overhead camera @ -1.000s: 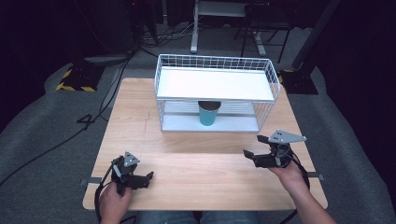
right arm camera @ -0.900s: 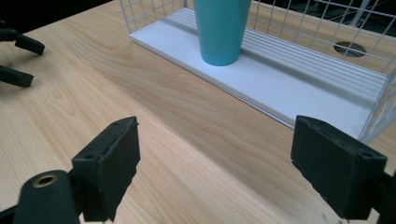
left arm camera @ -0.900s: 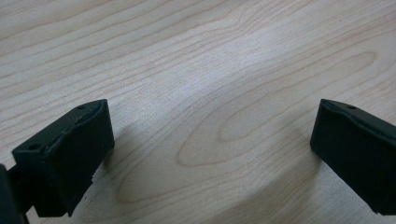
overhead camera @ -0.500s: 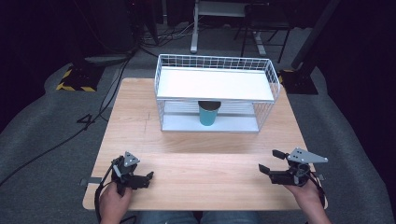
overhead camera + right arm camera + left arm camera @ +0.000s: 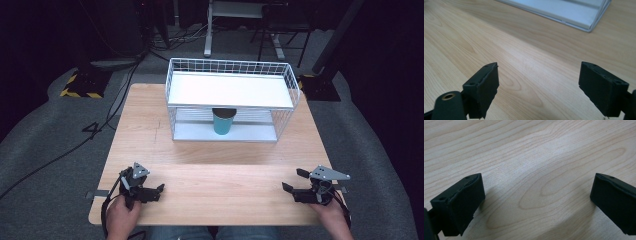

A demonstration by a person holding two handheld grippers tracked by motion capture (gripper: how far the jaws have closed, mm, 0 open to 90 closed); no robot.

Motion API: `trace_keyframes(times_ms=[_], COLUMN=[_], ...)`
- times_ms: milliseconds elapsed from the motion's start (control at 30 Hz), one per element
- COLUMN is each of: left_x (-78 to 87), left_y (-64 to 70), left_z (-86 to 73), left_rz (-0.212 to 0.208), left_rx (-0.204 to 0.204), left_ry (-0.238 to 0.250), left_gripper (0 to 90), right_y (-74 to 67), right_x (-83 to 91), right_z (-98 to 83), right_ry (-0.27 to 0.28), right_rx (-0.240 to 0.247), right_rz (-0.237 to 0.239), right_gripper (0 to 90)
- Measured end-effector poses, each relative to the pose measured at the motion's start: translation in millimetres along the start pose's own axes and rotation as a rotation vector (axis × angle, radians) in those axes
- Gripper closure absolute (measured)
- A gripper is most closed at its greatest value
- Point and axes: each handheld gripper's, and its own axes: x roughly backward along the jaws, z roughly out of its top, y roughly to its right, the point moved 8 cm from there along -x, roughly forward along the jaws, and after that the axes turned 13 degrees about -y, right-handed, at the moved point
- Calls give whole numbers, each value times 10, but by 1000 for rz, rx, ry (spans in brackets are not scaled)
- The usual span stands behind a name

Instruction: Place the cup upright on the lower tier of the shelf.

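Both hands are down at the near edge of the wooden worktop [image 5: 210,145], one at each corner. The left hand-held gripper [image 5: 159,190] sits low over the bare wood with its jaws spread wide and nothing between them; its own view shows only wood grain in the gap, with the jaw shadows falling on the boards. Across from it, well apart, the right hand-held gripper [image 5: 293,181] is just as wide and just as empty, its grey three-cornered plate [image 5: 329,174] riding on top. Well ahead of both grippers, toward the far side of the worktop, stands a white wire rack [image 5: 231,100] with a flat white top shelf. Under that shelf, on the rack's lower tray, a teal cup [image 5: 223,121] stands upright, roughly midway between the two grippers and far forward of them. From the right gripper's view, a corner of the rack's pale base [image 5: 574,11] shows ahead and slightly to the right of its jaws. Beyond the worktop, grey floor with cables running across it.
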Motion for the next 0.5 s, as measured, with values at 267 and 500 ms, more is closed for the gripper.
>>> trace_keyframes(times_ms=[267,500], left_x=[-1,-1], left_y=[3,3], left_z=[2,1], left_rz=[-2,-2], left_rx=[-1,-1], left_ry=[0,-1], left_gripper=[0,0], right_y=[102,178], right_x=[-130,-201], right_z=[-133,-211], right_ry=[-55,-91], right_rx=[-20,-16], right_rz=[-54,-99], right_gripper=[170,165])
